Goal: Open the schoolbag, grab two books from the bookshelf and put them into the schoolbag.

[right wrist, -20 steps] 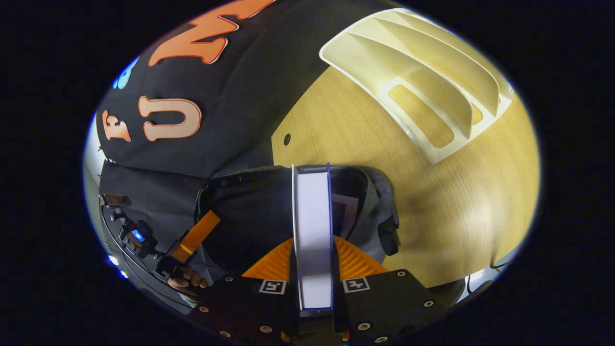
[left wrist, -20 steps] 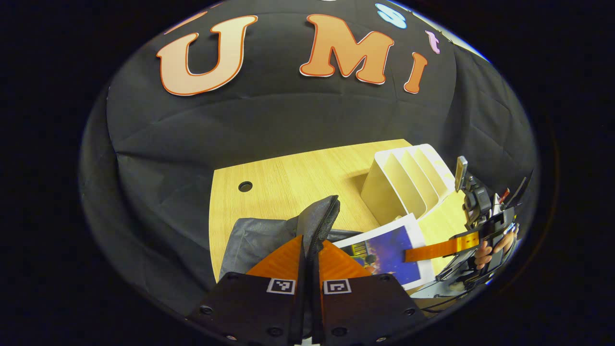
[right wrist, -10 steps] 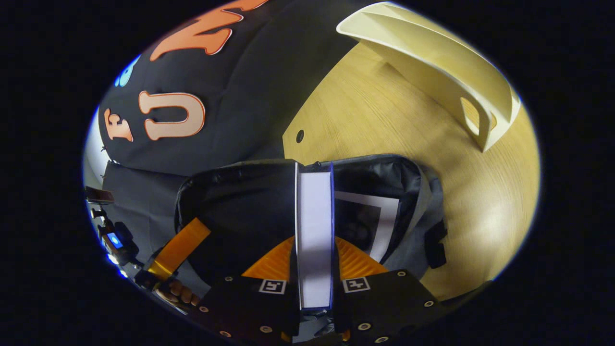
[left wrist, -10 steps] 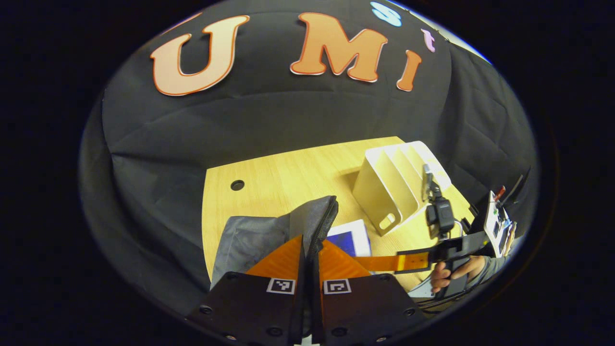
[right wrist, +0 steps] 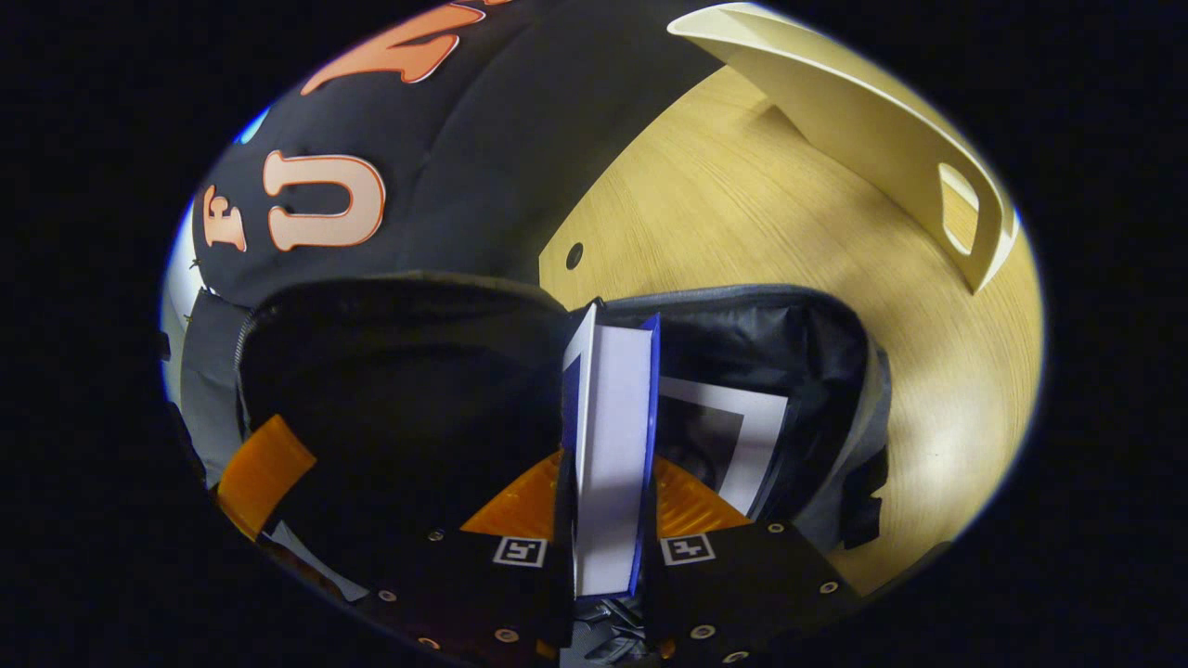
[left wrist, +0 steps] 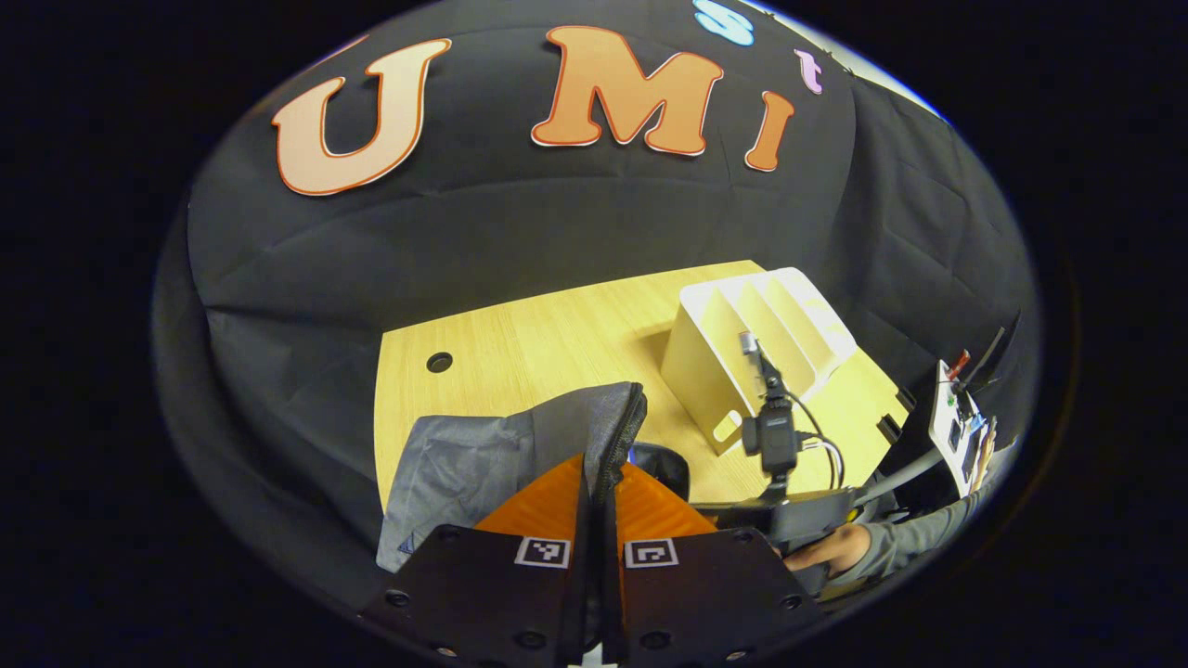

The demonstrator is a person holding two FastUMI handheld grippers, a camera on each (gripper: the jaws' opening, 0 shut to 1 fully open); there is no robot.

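Observation:
My left gripper [left wrist: 599, 478] is shut on the grey schoolbag's [left wrist: 464, 464] raised zipper flap [left wrist: 617, 427] and holds it up. In the right gripper view my right gripper [right wrist: 608, 464] is shut on a blue-covered book [right wrist: 613, 408], held upright with its far end down inside the bag's open mouth [right wrist: 408, 390]. A second book [right wrist: 733, 436] with a white border lies inside the bag, to the right. The cream bookshelf [left wrist: 742, 348] [right wrist: 882, 148] stands on the table behind the bag. One orange finger [right wrist: 260, 468] of the left gripper shows at the bag's left rim.
The wooden table [left wrist: 520, 339] has a round cable hole [left wrist: 439, 362] near its back left. A hand in a grey sleeve [left wrist: 835, 549] holds the right gripper's handle beside the bag. A stand with electronics [left wrist: 956, 427] sits at the far right.
The right gripper has carried the blue book from above the bag's rim down into its mouth. The left gripper has kept the flap lifted.

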